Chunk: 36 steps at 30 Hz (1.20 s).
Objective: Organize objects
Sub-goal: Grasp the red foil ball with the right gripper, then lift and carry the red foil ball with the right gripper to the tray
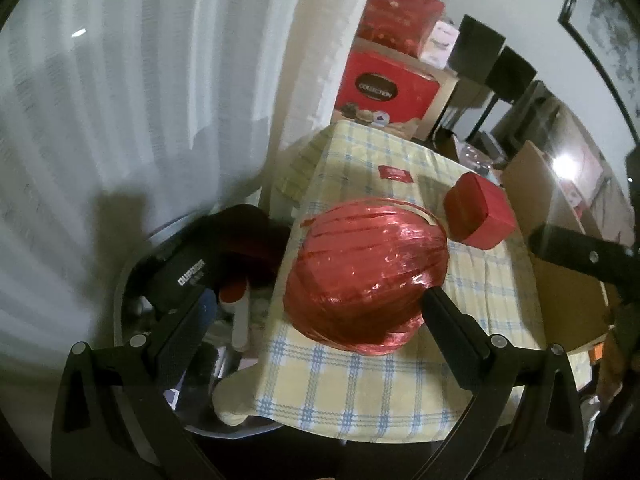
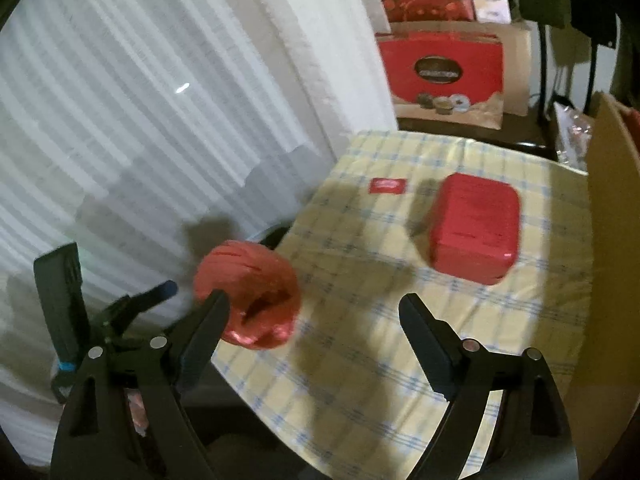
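Note:
A shiny red ribbon spool (image 1: 366, 272) lies near the left edge of a table with a yellow-and-blue checked cloth (image 1: 360, 392). My left gripper (image 1: 316, 304) is open; its right finger touches the spool's near side and its left finger hangs off the table's left edge. The spool also shows in the right wrist view (image 2: 250, 296). A red rounded box (image 2: 474, 226) sits further back on the cloth, also in the left wrist view (image 1: 478, 210). A small red card (image 2: 387, 185) lies beyond. My right gripper (image 2: 316, 312) is open and empty above the cloth.
A round bin (image 1: 192, 280) with dark items and a white-and-red tube stands left of the table. White curtains (image 1: 140, 100) hang behind. Red gift boxes (image 2: 440, 68) are stacked at the back. A brown cardboard box (image 2: 608, 220) stands to the right.

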### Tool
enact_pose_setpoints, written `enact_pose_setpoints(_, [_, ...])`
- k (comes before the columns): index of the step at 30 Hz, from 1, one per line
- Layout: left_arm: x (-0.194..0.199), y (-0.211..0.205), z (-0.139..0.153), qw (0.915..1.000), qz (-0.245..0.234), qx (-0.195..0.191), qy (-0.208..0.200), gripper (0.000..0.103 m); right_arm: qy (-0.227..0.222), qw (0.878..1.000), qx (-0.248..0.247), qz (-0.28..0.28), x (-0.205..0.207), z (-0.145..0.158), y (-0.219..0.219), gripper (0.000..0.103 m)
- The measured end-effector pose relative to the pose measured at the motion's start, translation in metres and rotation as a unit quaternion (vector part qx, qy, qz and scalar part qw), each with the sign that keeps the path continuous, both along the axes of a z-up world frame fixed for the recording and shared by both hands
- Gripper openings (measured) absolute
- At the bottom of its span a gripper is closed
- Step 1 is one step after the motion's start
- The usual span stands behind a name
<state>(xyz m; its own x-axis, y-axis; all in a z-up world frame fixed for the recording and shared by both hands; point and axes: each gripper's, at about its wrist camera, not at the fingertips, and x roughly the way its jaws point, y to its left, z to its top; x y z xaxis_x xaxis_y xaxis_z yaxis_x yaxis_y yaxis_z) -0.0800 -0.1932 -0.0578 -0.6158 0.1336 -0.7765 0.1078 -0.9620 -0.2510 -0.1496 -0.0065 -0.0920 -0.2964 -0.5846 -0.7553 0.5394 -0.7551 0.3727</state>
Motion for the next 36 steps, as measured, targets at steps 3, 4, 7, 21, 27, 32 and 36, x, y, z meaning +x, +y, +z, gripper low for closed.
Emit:
enact_pose_setpoints(3, [0.002, -0.001, -0.002, 1.0000, -0.001, 0.001, -0.001, 0.103, -0.012, 1.000, -0.006, 0.007, -0.002, -0.003, -0.009, 0.083])
enact_pose_setpoints(4, [0.002, -0.001, -0.002, 1.0000, -0.002, 0.001, -0.002, 0.103, -0.017, 1.000, -0.009, 0.011, -0.003, -0.005, -0.013, 0.081])
enact_pose_setpoints(7, [0.001, -0.001, -0.003, 1.0000, -0.004, 0.003, -0.002, 0.103, -0.044, 0.999, -0.022, 0.021, -0.006, -0.013, -0.022, 0.072])
enact_pose_setpoints(21, [0.008, 0.018, -0.007, 0.9992, -0.039, 0.000, 0.003, 0.103, -0.108, 0.991, -0.059, 0.045, -0.012, -0.030, -0.053, 0.057])
enact_pose_setpoints(27, [0.000, 0.024, -0.017, 0.9990, -0.044, -0.010, -0.002, 0.103, -0.124, 0.989, -0.062, 0.053, -0.013, -0.036, -0.061, 0.054])
enact_pose_setpoints(32, [-0.007, 0.026, -0.021, 0.9990, -0.043, -0.014, -0.002, 0.102, -0.129, 0.988, -0.067, 0.055, -0.015, -0.041, -0.068, 0.054])
enact_pose_setpoints(36, [-0.013, 0.024, -0.026, 0.9990, -0.041, -0.016, -0.004, 0.102, -0.138, 0.986, -0.069, 0.061, -0.016, -0.048, -0.074, 0.050])
